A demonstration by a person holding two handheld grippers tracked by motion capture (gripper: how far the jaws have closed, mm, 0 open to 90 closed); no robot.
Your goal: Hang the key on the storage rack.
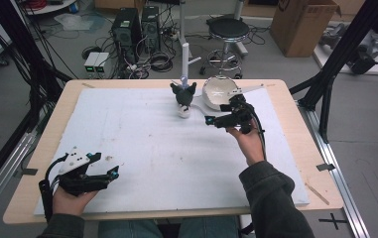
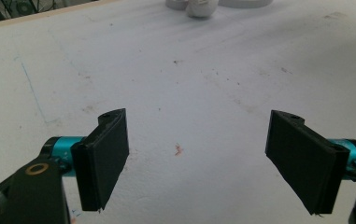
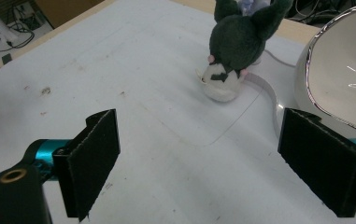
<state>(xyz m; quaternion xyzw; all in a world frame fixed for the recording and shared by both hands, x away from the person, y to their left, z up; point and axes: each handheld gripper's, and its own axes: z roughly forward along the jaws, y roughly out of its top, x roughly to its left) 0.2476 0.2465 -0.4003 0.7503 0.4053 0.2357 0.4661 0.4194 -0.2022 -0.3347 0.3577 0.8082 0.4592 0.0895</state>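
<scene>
The right gripper [image 1: 226, 118] hovers over the far part of the white table sheet [image 1: 142, 144], its jaws wide apart with nothing between them. The dark plush toy [image 3: 241, 42] lies ahead of it, slightly toward its left jaw, near but not touching; the white bowl [image 3: 348, 74] sits just beside its right jaw. The left gripper [image 1: 104, 168], jaws also spread, rests at the near left, well apart from the toy.

One plush toy [image 1: 183, 94], one bowl [image 1: 219, 92]
</scene>
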